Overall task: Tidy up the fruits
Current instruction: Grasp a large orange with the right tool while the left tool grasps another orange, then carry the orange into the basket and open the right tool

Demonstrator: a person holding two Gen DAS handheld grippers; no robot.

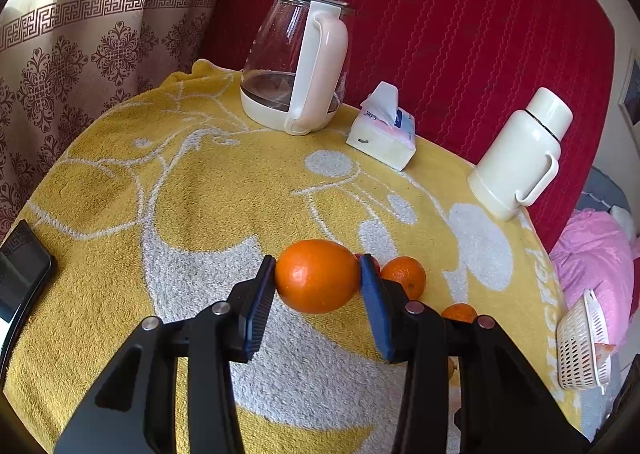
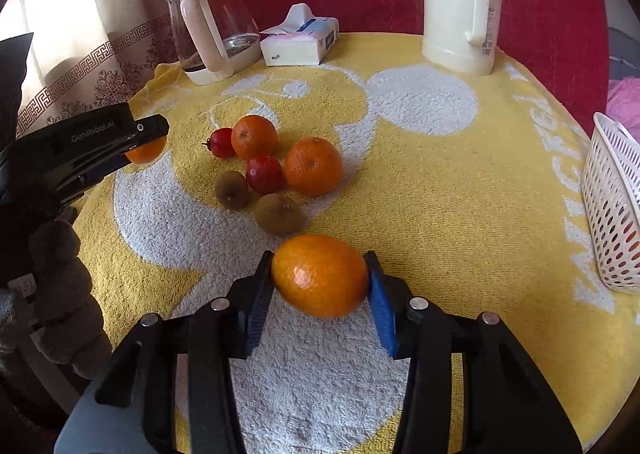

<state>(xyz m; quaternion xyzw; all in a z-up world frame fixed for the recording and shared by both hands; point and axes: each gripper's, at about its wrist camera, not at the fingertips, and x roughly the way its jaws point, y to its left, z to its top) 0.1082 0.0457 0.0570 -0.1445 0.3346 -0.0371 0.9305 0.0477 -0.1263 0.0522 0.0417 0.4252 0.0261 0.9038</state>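
My left gripper (image 1: 318,278) is shut on an orange (image 1: 316,276) and holds it above the towel; it also shows at the left of the right wrist view (image 2: 144,142) with its orange (image 2: 146,153). My right gripper (image 2: 320,278) is shut on another orange (image 2: 320,274) above the towel. A pile of fruit lies mid-table: two oranges (image 2: 314,166) (image 2: 254,136), two red fruits (image 2: 264,174) (image 2: 222,142) and two kiwis (image 2: 232,190) (image 2: 278,214). A white perforated basket (image 2: 612,210) stands at the table's right edge.
A yellow and white towel (image 2: 460,194) covers the table. At the back stand a glass kettle (image 1: 296,58), a tissue pack (image 1: 382,134) and a white thermos (image 1: 520,154). A dark phone-like object (image 1: 20,270) lies at the left edge. A red cushion (image 1: 460,14) rises behind.
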